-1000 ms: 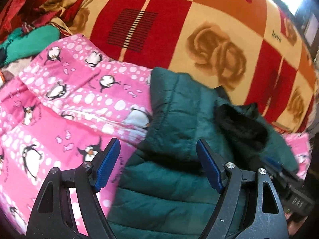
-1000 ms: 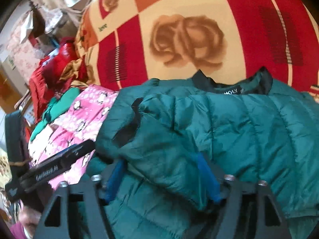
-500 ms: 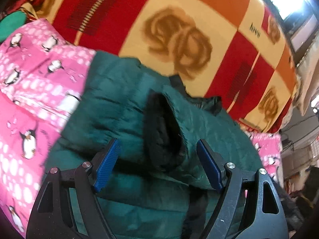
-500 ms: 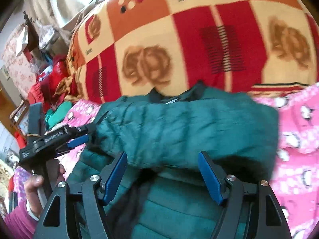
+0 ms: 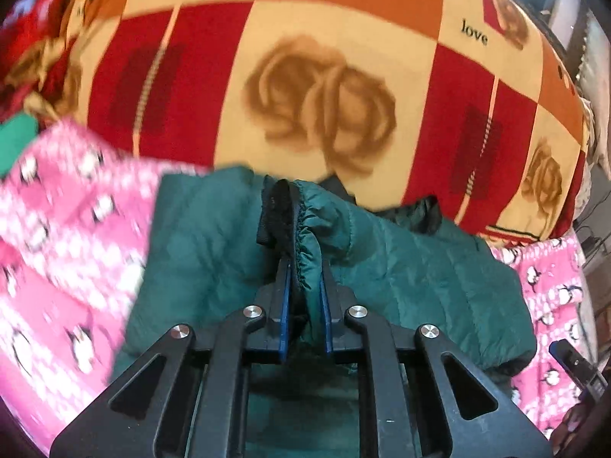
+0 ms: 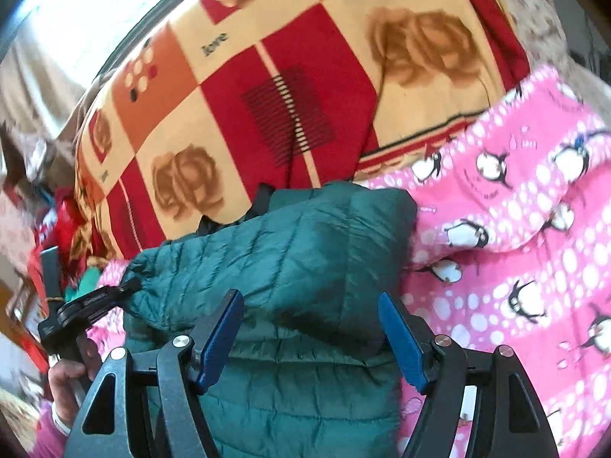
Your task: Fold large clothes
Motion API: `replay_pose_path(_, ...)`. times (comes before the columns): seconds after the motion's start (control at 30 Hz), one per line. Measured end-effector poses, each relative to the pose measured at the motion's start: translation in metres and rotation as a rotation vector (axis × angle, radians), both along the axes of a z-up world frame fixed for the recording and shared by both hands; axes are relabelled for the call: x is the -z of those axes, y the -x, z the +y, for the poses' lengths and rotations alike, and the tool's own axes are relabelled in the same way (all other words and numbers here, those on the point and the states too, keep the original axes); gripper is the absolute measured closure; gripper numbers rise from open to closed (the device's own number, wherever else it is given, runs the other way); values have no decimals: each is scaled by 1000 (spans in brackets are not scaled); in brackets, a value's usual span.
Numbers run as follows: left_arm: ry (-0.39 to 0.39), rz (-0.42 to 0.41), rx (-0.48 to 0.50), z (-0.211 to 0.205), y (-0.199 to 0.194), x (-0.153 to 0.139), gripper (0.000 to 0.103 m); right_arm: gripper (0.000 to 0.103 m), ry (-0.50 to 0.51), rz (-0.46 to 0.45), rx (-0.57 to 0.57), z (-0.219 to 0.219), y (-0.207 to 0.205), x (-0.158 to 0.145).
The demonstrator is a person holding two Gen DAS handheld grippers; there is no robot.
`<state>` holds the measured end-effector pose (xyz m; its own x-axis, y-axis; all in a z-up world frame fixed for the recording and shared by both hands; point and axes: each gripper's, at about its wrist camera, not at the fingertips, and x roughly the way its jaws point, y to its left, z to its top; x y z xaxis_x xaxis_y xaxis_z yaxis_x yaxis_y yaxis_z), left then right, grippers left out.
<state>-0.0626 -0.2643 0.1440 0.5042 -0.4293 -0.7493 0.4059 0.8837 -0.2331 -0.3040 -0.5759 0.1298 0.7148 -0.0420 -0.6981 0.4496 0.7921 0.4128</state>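
Note:
A dark green quilted jacket [image 5: 420, 267] lies partly folded on a bed, its black collar at the far edge. My left gripper [image 5: 303, 267] is closing its jaws, and the blue pads press on the gathered sleeve cuff [image 5: 305, 225], which sticks up between them. The right wrist view shows that same left gripper [image 6: 124, 292] at the jacket's [image 6: 305, 252] left corner, with a person's hand [image 6: 72, 366] on its handle. My right gripper [image 6: 310, 299] hovers open just over the folded jacket, its fingers apart and nothing between them.
A pink penguin-print blanket [image 6: 515, 229] spreads under and to both sides of the jacket. Behind it is a red, orange and cream checked blanket [image 5: 324, 107] with rose prints. Red and green clothes [image 5: 23, 76] are heaped at the far left. The right gripper's tip [image 5: 573, 362] shows at the lower right.
My left gripper's jaws went from wide open to clamped on the sleeve cuff. My right gripper swung right, away from the sleeve, and more of the pink blanket came into view.

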Motion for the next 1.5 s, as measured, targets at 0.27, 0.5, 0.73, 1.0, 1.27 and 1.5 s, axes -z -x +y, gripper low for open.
replay_pose_path(0.27, -14, 9, -76, 43, -25, 10, 92, 32, 40, 12, -58, 16, -49, 15)
replay_pose_path(0.5, -50, 29, -103, 64, -30, 40, 92, 32, 154, 96, -145, 33, -106, 43)
replay_pose_path(0.73, -80, 7, -112, 57, -32, 44, 91, 31, 174, 153, -181, 36, -131, 70)
replay_pose_path(1.0, -1, 7, -93, 67, -31, 30, 37, 31, 59, 64, -137, 4, -111, 31)
replay_pose_path(1.27, 25, -55, -58, 62, -18, 7, 36, 31, 98, 51, -145, 10, -85, 7)
replay_pose_path(1.5, -112, -67, -61, 38, -23, 29, 36, 31, 112, 83, -170, 30, -117, 28)
